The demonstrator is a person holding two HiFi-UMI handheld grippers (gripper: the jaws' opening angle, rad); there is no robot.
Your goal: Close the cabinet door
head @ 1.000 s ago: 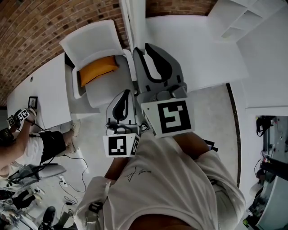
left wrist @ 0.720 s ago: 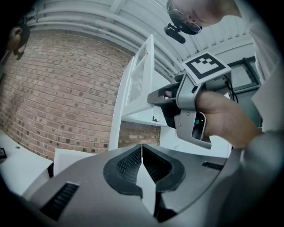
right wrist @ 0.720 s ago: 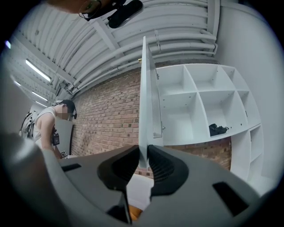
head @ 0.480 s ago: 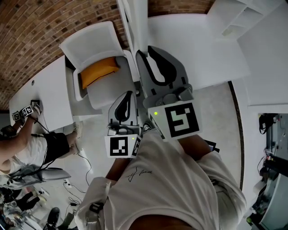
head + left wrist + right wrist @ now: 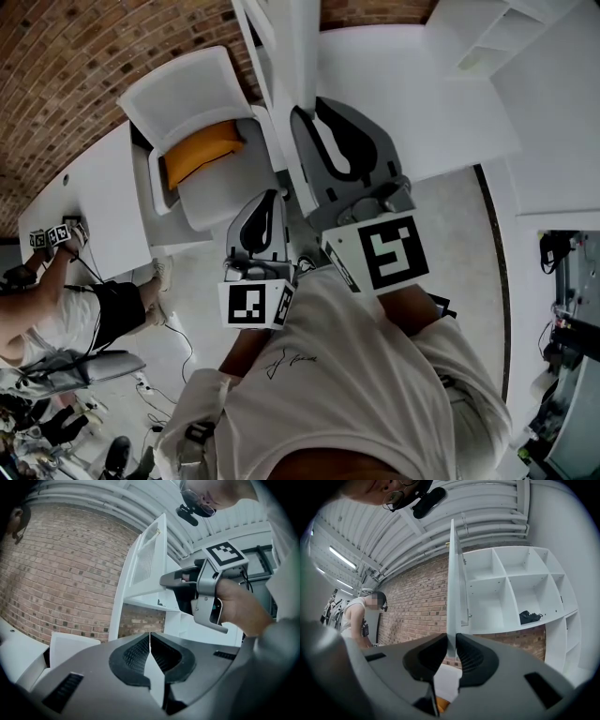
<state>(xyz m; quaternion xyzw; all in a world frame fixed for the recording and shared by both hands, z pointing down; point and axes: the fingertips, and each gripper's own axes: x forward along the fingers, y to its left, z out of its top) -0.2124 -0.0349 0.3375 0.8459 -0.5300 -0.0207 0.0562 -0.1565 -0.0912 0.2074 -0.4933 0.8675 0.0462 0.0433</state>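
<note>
right gripper [image 5: 451,651]: clamped on the lower edge of the cabinet door [image 5: 452,573] | door: open, edge-on, rising toward 12 o'clock | shelves [image 5: 511,592]: 2 o'clock of door | left gripper [image 5: 150,644]: jaws pressed together, nothing between

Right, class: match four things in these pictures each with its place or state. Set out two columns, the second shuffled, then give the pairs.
Things
1. left gripper
2. right gripper
3. cushion
4. dark item

Place or state
A. orange, on the white chair
B. jaws clamped on the edge of the door
C. in a compartment of the cabinet
D. jaws together, nothing between them

Pairs: 1-D, 2-B, 3-A, 4-C
</note>
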